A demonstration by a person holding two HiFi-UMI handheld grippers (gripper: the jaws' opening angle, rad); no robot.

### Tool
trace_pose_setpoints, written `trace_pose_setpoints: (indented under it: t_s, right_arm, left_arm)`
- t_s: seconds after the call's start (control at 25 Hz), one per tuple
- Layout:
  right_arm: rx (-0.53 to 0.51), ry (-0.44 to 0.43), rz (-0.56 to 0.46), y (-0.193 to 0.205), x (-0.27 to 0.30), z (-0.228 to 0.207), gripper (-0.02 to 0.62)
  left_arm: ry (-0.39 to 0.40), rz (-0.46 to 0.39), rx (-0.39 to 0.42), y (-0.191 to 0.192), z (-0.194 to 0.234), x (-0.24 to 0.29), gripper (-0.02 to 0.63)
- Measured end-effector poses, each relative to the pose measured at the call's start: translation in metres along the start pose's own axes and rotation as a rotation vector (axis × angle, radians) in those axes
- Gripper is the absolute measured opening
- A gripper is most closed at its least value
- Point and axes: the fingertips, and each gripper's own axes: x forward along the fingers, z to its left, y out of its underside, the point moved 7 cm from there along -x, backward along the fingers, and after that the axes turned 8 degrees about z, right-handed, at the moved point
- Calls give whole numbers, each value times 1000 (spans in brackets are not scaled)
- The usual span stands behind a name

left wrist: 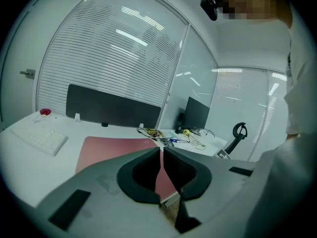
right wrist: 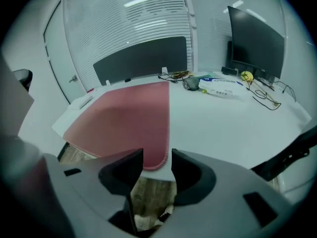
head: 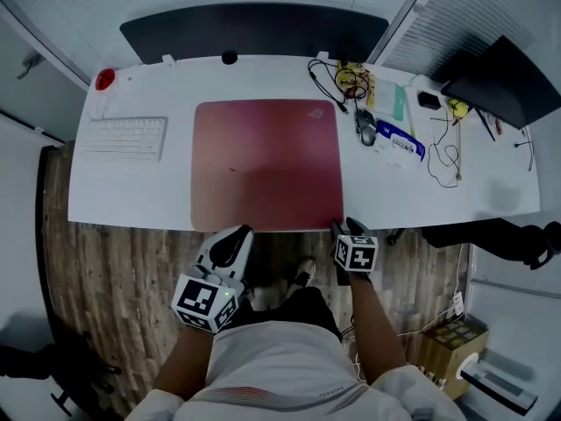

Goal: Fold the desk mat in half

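- Progress: the desk mat [head: 267, 160] lies flat and fully spread in the middle of the counter [head: 131, 191]; its near edge runs along the counter's front edge and its far edge stops short of the back edge; no corner is lifted and no crease shows, so I judge the fold not yet begun; the whole of it is left: gripping the near edge, carrying it over to the far edge, and laying it down square.
- Toward the counter's left edge a keyboard [head: 123, 137] sits beside the mat, apart from it; toward the right back corner lies a tangle of cables [head: 337, 79], near the mat's far right corner; both look clear of the fold path, as far as I can judge.
- Left tool [head: 238, 233]: it hovers just off the front edge, near the mat's near left corner; in the left gripper view the left tool [left wrist: 162, 151] is clenched, tips meeting with only a thin slit behind them; it is empty and touches neither mat nor counter.
- Right tool [head: 344, 226]: it sits at the front edge by the mat's near right corner; in the right gripper view the right tool [right wrist: 157, 157] is released, jaws moderately apart; the stitched corner of the mat [right wrist: 129, 118] lies in the gap, not pinched; whether a jaw brushes it I cannot tell.
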Motion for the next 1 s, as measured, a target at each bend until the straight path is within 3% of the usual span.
trace_pose_setpoints:
  t_s: [0.2, 0.4, 0.52, 0.68, 0.84, 1.0]
  right_arm:
    - [42, -2, 8, 1, 6, -4, 202]
    - [132, -4, -50, 4, 5, -8, 99]
    - [168, -19, -88, 5, 2, -6, 80]
    - [213, -78, -177, -1, -17, 2, 74]
    - [278, -220, -314, -17, -42, 20, 71]
    - [257, -315, -374, -34, -55, 52, 69]
  left_arm:
    - [-27, 11, -20, 3, 11, -11, 32]
    - [-64, 36, 10, 4, 18, -21, 31]
    - [-76, 42, 13, 7, 23, -31, 31]
    - [-92, 53, 6, 14, 28, -45, 31]
    - [-90, 38, -7, 17, 31, -55, 31]
    - [-91, 15, -14, 18, 39, -69, 31]
